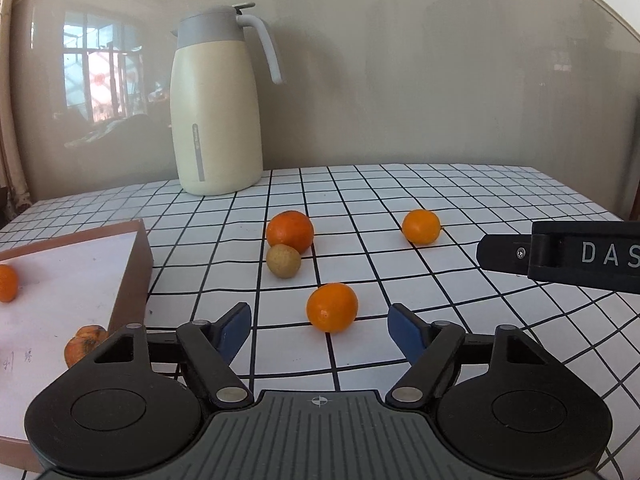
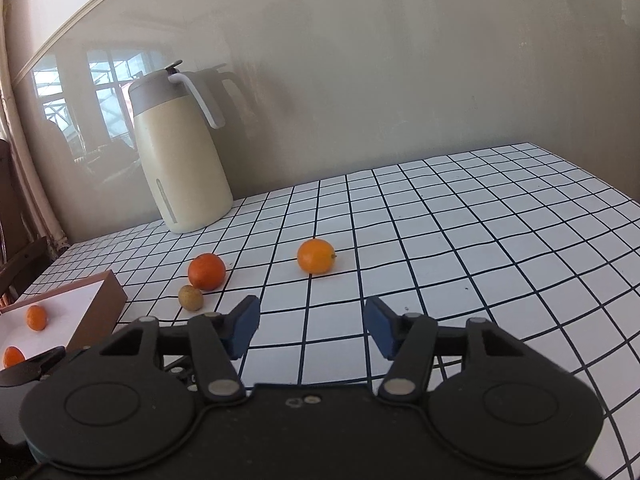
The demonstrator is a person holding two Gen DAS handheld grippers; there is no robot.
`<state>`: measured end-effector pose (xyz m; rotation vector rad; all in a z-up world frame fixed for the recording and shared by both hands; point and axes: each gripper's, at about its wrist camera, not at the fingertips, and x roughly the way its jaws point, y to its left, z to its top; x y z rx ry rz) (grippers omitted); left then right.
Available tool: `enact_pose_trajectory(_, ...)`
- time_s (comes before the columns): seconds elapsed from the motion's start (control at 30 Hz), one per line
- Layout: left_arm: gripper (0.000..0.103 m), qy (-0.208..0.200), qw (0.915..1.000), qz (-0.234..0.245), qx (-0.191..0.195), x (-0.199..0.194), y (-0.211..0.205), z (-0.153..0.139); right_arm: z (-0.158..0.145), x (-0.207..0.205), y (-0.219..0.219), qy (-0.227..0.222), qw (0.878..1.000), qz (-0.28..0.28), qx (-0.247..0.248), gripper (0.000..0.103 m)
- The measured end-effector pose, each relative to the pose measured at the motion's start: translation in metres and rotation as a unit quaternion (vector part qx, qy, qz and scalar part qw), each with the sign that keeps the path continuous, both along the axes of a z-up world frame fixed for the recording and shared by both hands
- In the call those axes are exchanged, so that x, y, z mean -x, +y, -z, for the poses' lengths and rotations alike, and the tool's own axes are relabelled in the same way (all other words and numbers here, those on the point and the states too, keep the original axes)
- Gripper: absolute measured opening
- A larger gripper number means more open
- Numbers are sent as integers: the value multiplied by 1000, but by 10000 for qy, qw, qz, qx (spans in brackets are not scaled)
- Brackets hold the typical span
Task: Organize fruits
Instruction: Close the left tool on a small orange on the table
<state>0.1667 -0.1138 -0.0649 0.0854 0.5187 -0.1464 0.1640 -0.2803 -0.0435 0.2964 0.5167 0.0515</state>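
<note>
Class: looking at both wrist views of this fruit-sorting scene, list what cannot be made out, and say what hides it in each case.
- Box: near end cut off by the frame edge and the left gripper, left view.
- Wrinkled orange fruit: partly behind the gripper linkage, left view; kind unclear.
- Writing on the box floor: too small to read.
- Right gripper: only one finger shows in the left view.
- Nearest orange: missing from the right view.

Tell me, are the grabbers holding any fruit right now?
No. The left gripper has an orange just ahead of its open fingers, untouched. The right gripper is open and empty.
</note>
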Motion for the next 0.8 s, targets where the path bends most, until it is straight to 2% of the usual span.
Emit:
enact_pose_trajectory(0.2, 63, 117, 9999, -25, 35, -10, -6, 3, 2, -8, -4, 49, 10000, -9, -64, 48)
enact_pose_trajectory(0.43, 59, 197, 9998, -48, -48, -18, -11, 5, 2, -27, -6, 83, 9999, -47, -48, 47)
enact_pose_trajectory(0.5, 52, 235, 9997, -32, -64, -20, -12, 6, 2, -33, -6, 94, 9999, -75, -23, 45)
enact_pose_trajectory(0.67, 50, 340, 9994, -63, 2, -24, -12, 6, 5, -50, -3, 161, 9997, -170, 23, 45)
enact_pose_trajectory(0.8, 43, 362, 9993, -89, 27, -27, -12, 7, 7, -61, -2, 201, 9995, -230, 32, 42)
